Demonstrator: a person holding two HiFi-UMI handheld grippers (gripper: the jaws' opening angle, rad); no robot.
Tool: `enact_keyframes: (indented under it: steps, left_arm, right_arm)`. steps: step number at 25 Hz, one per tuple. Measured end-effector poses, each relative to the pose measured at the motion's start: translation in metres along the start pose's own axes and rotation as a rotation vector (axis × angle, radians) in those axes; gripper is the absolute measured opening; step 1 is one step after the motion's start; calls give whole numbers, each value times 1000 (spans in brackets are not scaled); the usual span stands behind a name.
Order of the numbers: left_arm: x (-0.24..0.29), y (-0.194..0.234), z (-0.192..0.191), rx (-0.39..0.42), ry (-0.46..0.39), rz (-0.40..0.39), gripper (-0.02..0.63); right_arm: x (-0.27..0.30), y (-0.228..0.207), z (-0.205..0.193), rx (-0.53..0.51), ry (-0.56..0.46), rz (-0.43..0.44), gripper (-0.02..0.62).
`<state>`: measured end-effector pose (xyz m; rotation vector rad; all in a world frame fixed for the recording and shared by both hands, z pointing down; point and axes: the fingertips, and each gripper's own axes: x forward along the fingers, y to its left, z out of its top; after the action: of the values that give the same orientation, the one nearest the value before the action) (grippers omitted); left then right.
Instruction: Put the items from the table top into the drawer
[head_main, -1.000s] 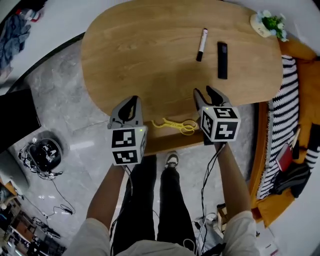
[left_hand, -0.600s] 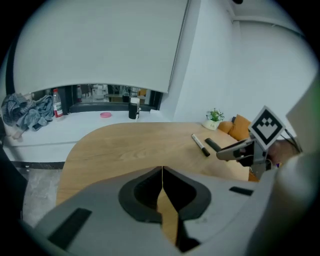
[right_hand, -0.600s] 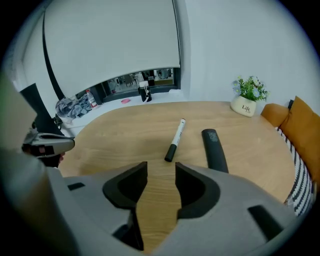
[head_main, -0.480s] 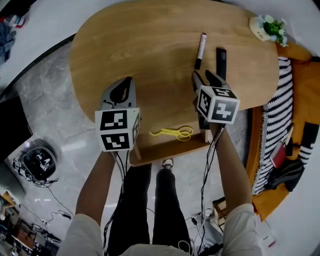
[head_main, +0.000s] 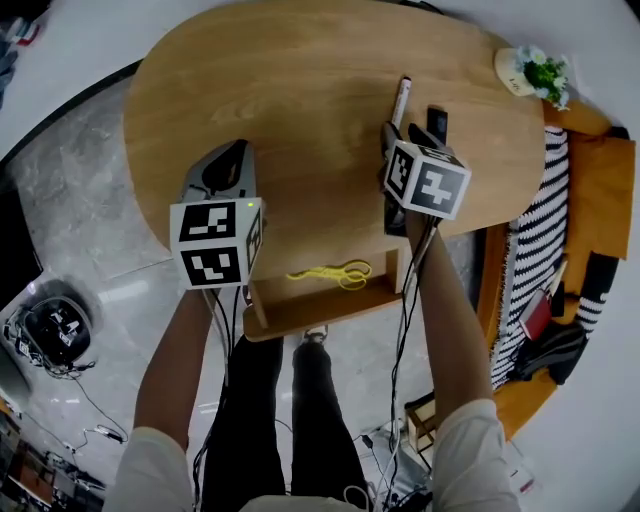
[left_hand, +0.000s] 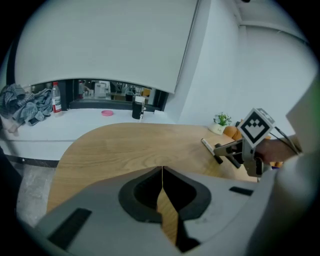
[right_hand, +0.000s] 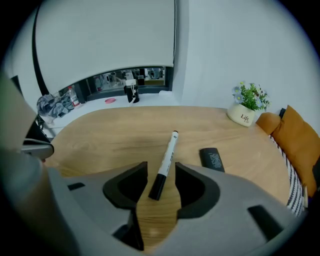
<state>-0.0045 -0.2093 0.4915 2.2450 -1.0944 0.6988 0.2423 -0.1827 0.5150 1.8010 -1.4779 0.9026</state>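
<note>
A white marker with a black cap lies on the wooden table. A black remote lies just right of it. My right gripper is open and tilted down over the marker's capped end. The cap sits between the jaws, and the pads are not pressing on it. In the head view the right gripper covers the marker's near end. My left gripper is shut with nothing in it, and hovers over the table's left part. Below the near table edge the open drawer holds yellow scissors.
A small potted plant stands at the table's far right corner. An orange cushion and a striped cloth lie to the right of the table. The person's legs stand below the drawer.
Both grippers have moved forward from the drawer edge out over the table. The right one has come down onto the marker's capped end. The drawer and scissors look unchanged.
</note>
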Motion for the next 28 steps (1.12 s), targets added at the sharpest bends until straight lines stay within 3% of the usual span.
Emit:
enact_keyframes:
  steps: [11, 17, 19, 28]
  left_arm:
    - [-5, 7, 1, -22, -10, -2, 11]
    - [-8, 15, -2, -29, -5, 20, 11]
    - [-9, 16, -5, -31, -2, 23, 11]
    - [-24, 12, -20, -37, 12, 46, 11]
  right_arm:
    - [24, -6, -6, 89, 48, -18, 154]
    - [25, -5, -8, 154, 54, 1, 113]
    - [25, -6, -9, 154, 54, -7, 63]
    - [6, -4, -10, 125, 33, -3, 57]
